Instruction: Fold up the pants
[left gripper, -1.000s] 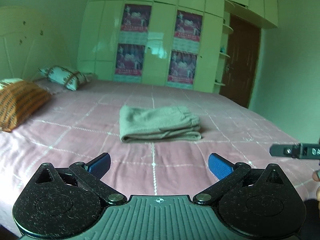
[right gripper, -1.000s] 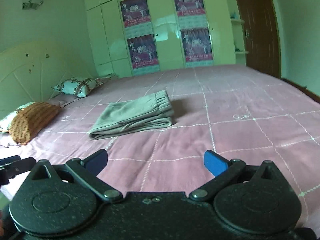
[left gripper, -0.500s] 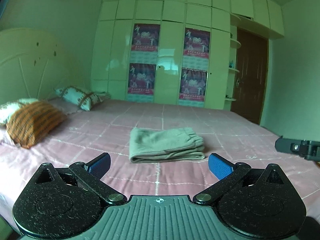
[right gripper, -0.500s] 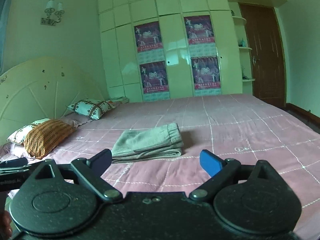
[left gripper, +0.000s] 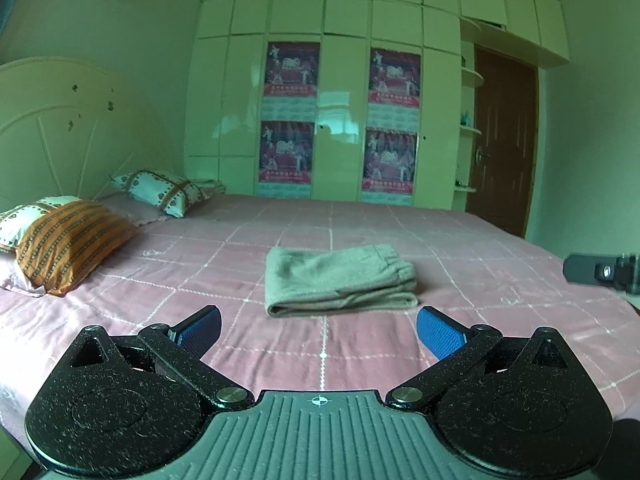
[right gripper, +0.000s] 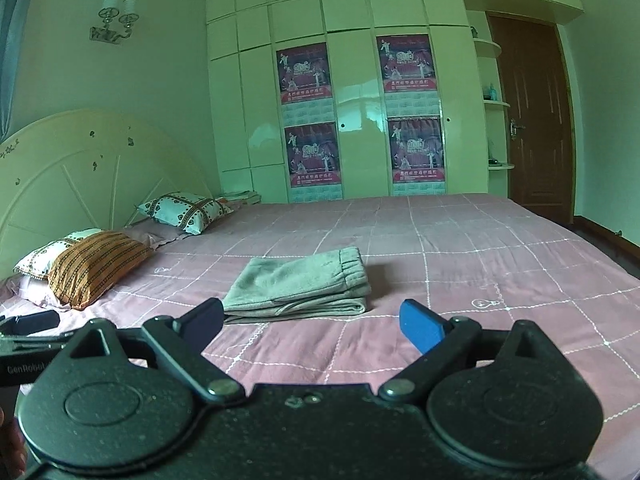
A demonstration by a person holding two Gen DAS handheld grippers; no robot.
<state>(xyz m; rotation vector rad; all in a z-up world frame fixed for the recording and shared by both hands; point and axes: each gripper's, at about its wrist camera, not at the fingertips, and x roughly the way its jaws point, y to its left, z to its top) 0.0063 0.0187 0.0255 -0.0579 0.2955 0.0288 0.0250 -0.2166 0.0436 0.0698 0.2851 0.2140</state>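
A wardrobe (left gripper: 320,80) of pale glossy panels fills the far wall, with four posters (left gripper: 292,68) on its doors and a brown door (left gripper: 504,140) to its right. In front of it a bed (left gripper: 460,248) under a pink checked cover takes up most of both views, its pale rounded headboard (right gripper: 80,168) at the left. Against the headboard lie an orange striped pillow (left gripper: 68,248) and a white patterned pillow (left gripper: 160,190) farther back. The pants (left gripper: 340,280) are grey-green and lie folded into a flat rectangular stack near the middle of the bed, waistband to the right, touched by neither tool. The left tool (left gripper: 319,330) hovers over the near edge of the bed with its blue pads spread wide and nothing between them; the pants sit well beyond its tips. The right tool (right gripper: 312,326) is likewise wide apart and empty, short of the pants. A wall lamp (right gripper: 114,18) hangs above the headboard.
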